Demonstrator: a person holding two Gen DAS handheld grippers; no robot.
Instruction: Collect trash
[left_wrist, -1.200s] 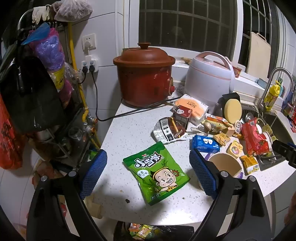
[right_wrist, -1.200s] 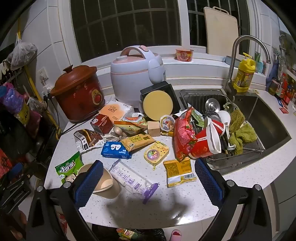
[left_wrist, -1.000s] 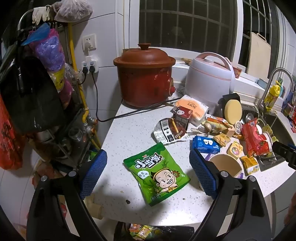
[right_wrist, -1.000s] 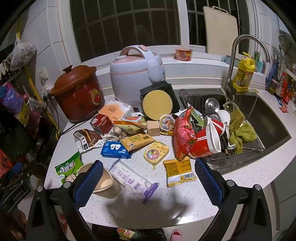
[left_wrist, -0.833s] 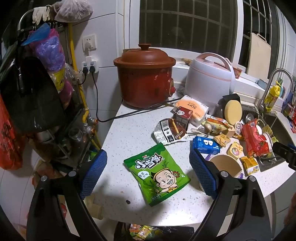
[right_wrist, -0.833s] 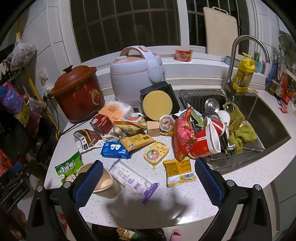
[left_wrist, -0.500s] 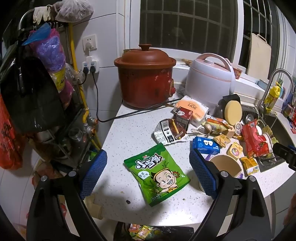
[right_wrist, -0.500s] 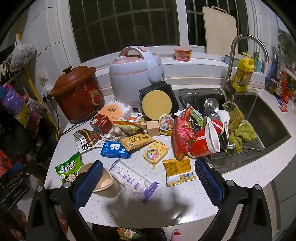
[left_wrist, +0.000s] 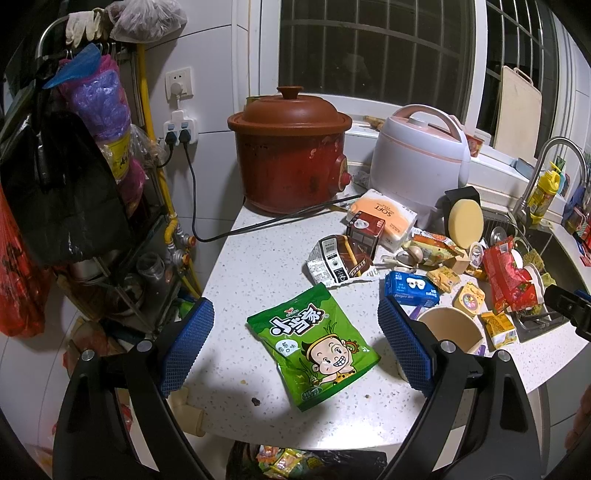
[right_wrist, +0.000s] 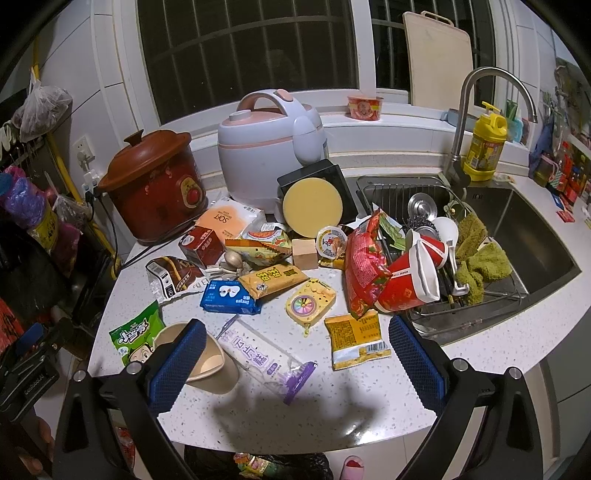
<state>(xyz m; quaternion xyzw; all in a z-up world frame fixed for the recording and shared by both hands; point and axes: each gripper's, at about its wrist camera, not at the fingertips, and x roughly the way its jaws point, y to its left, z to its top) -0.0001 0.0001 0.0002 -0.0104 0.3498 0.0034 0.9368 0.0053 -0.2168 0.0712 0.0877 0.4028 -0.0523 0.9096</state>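
1. White speckled stone countertop (left_wrist: 258, 258) runs under both my tools, and its curved near edge sits just below them; past that edge a black trash bag (left_wrist: 332, 461) with wrappers inside hangs right under my left gripper (left_wrist: 295, 347).
2. My left gripper is spread wide and holds nothing. The green snack packet with a cartoon face (left_wrist: 312, 341) lies flat between its blue pads, touching neither.
3. Left of that gripper the counter is bare up to its side edge, then drops to a cluttered metal rack (left_wrist: 122, 280). Ahead there is open stone until a black power cord (left_wrist: 266, 225) and the brown-red clay slow cooker (left_wrist: 291, 155).
4. My right gripper (right_wrist: 295, 354) is also spread wide and empty. Between its fingers lie a clear purple-printed plastic wrapper (right_wrist: 264, 356) and a yellow barcoded sachet (right_wrist: 356, 338).
5. A beige paper cup on its side (right_wrist: 205, 360) lies against the inside of its left pad (right_wrist: 173, 365); I cannot tell whether they touch.
6. Ahead of it the litter is dense: a blue tissue pack (right_wrist: 229, 297), a yellow square toy-like box (right_wrist: 310, 302) and a red crinkled snack bag (right_wrist: 364, 266).
7. To its right, a steel sink with a wire dish rack (right_wrist: 476, 295) cuts off the counter, leaving a narrow strip by the right finger.
8. The white-and-pink rice cooker (right_wrist: 267, 147) stands at the back.
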